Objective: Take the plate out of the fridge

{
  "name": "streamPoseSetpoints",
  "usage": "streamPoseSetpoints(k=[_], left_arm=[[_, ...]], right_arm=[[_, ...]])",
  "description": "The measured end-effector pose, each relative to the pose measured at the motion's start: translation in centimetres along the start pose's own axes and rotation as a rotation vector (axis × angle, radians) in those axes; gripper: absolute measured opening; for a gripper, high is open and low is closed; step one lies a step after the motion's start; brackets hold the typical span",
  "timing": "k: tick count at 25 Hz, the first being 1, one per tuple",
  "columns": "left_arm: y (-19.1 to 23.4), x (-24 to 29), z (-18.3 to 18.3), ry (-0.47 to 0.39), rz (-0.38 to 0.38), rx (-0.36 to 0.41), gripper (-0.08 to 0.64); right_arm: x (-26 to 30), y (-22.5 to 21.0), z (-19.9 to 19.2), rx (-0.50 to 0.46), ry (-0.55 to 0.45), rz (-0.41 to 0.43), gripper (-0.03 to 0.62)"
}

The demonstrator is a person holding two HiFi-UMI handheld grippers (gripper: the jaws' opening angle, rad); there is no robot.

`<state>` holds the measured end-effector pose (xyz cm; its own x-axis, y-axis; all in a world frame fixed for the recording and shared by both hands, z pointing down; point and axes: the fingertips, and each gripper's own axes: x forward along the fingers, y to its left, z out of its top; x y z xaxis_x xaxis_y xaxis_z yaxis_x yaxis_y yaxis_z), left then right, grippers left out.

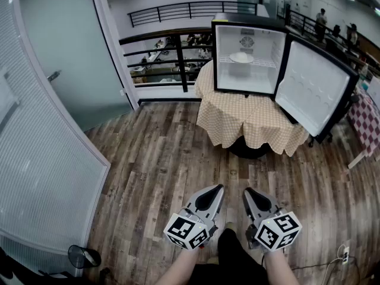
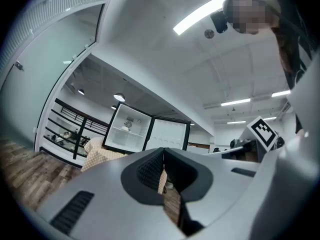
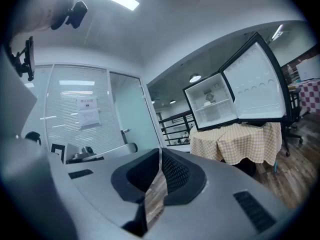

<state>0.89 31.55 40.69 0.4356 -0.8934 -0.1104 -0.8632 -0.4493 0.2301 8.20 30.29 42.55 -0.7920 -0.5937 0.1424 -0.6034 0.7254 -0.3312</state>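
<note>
A small black fridge (image 1: 249, 55) stands open on a round table far ahead of me, its door (image 1: 312, 86) swung out to the right. A white plate (image 1: 241, 57) rests on the wire shelf inside. Both grippers hang low over the wooden floor, well short of the table. The left gripper (image 1: 217, 189) and the right gripper (image 1: 247, 192) are shut with nothing in them. In the left gripper view the fridge (image 2: 131, 129) and plate (image 2: 126, 127) show small beyond the closed jaws. The right gripper view shows the fridge (image 3: 212, 106), its plate (image 3: 209, 104) and the door (image 3: 255, 84).
A beige checked cloth (image 1: 249, 120) covers the fridge's table. A glass wall with a door (image 1: 59, 70) runs along the left, a black railing (image 1: 166, 46) behind. A red checked table (image 1: 365, 120) stands at right. A power strip (image 1: 344, 255) lies on the floor at lower right.
</note>
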Motion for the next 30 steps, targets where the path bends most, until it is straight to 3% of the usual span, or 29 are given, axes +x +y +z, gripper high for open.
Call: streamPoseSetpoints(k=[30], left_arm=[[9.7, 17.1, -0.4, 0.050, 0.040, -0.012, 0.009]], right_arm=[[13.1, -13.1, 5.9, 0.068, 0.037, 0.061, 0.044]])
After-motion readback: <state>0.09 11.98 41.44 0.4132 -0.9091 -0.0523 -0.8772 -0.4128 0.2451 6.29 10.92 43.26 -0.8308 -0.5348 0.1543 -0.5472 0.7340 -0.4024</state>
